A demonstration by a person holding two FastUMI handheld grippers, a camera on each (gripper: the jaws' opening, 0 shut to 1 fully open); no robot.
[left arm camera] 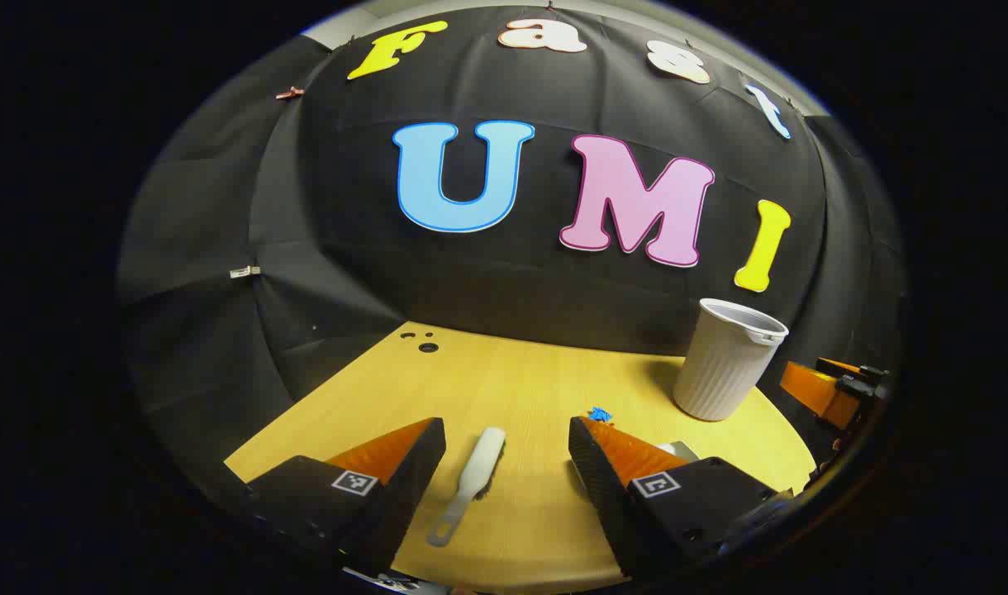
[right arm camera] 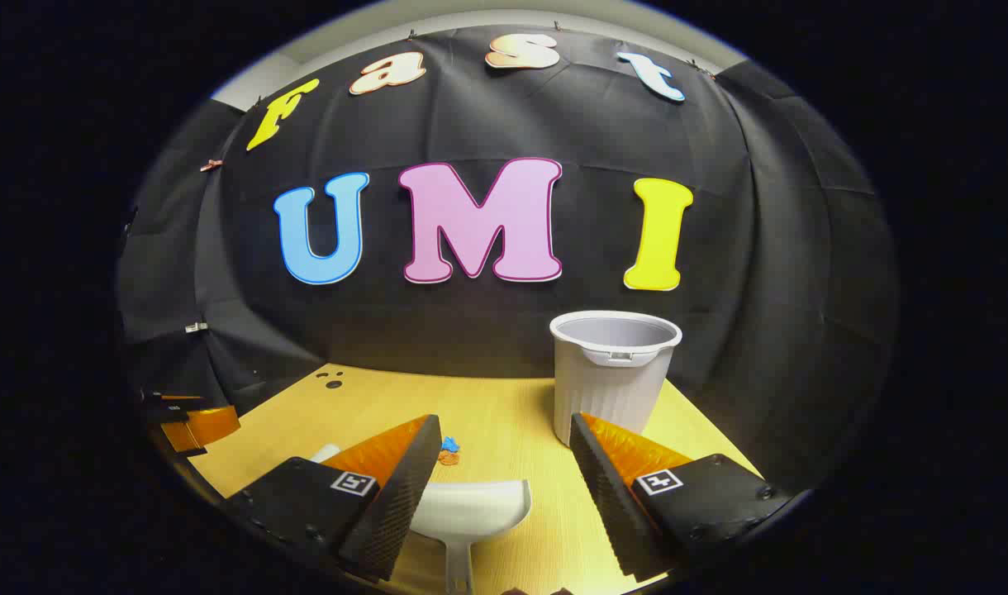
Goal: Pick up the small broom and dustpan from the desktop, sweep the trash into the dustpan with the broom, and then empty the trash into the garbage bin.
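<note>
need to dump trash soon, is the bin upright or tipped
Upright. The bin stands on the desk on its base, open rim facing up, in both views.

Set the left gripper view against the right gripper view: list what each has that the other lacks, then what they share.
Left gripper view: the small broom lies flat on the desktop between the left gripper's open fingers.

Right gripper view: the white dustpan lies between the right gripper's open fingers, an orange scrap beyond it.

Shared: the yellow desktop, the white ribbed garbage bin standing upright, a blue scrap, and the holes at the desktop's far edge.
</note>
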